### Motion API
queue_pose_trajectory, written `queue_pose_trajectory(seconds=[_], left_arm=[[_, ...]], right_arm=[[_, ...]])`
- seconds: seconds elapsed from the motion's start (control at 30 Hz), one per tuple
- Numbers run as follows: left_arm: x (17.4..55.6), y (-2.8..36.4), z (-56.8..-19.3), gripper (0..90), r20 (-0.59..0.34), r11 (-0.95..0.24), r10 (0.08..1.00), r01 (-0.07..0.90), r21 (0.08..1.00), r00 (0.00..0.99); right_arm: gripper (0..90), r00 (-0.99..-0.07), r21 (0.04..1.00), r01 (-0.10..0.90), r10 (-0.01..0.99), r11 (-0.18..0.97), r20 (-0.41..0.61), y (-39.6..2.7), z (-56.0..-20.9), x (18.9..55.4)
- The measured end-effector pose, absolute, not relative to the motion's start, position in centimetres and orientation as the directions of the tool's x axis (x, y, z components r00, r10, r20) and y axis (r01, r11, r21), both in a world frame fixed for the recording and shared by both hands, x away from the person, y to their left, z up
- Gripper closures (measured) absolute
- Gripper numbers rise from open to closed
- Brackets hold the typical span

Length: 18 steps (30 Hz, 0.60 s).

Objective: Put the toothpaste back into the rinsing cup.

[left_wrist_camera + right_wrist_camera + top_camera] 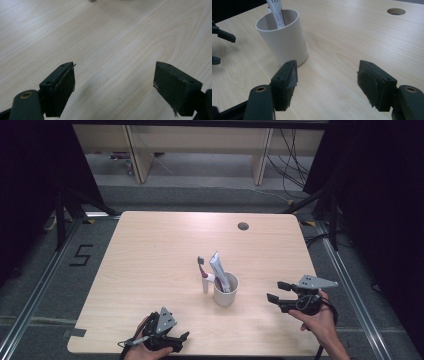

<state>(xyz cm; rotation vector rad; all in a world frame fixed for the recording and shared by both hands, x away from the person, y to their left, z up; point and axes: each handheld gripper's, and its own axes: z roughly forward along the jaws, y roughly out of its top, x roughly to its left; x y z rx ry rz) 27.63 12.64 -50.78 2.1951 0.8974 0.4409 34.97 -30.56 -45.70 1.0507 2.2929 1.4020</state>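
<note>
A white cup stands upright near the middle of the wooden table. A white toothpaste tube leans inside it. A pink and white toothbrush stands just left of the cup, touching its side. My right gripper is open, low over the table to the right of the cup, with nothing between its jaws. Near the table's front edge my left gripper is open over bare wood.
A round cable hole sits in the table's far right part. Black curtains and metal frame legs flank the table. Cables hang at the back right. The floor carries a black "5" mark at the left.
</note>
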Motion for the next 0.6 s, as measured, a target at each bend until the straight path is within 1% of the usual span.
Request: queue_pose_trajectory(seconds=[0.1, 0.2, 0.23, 0.33, 0.37, 0.6], left_arm=[[27.6, 12.6, -50.8, 17.2, 0.042, -0.502, 0.711, 0.466, 0.729, 0.702], [27.6, 12.6, -50.8, 17.2, 0.041, -0.501, 0.713, 0.468, 0.728, 0.7], [27.6, 12.7, -50.8, 17.3, 0.042, -0.502, 0.715, 0.471, 0.725, 0.698], [27.6, 12.7, -50.8, 17.3, 0.04, -0.5, 0.714, 0.468, 0.728, 0.699], [27.6, 12.6, -50.8, 17.3, 0.041, -0.501, 0.713, 0.468, 0.728, 0.7], [27.6, 12.7, -50.8, 17.3, 0.045, -0.507, 0.709, 0.465, 0.725, 0.704]], right_arm=[[32.2, -0.71, 0.853, 0.436, 0.692, 0.286, 0.13, -30.9, -45.8, 34.6], [31.0, -0.696, 0.844, 0.461, 0.702, 0.275, 0.151, -31.1, -45.9, 34.1], [30.6, -0.707, 0.851, 0.434, 0.698, 0.295, 0.118, -31.3, -46.0, 34.2], [29.0, -0.693, 0.835, 0.472, 0.704, 0.283, 0.154, -31.5, -46.2, 33.7], [28.2, -0.697, 0.841, 0.457, 0.703, 0.289, 0.137, -31.6, -46.4, 33.7], [23.8, -0.679, 0.832, 0.48, 0.718, 0.278, 0.152, -31.9, -46.7, 32.9]])
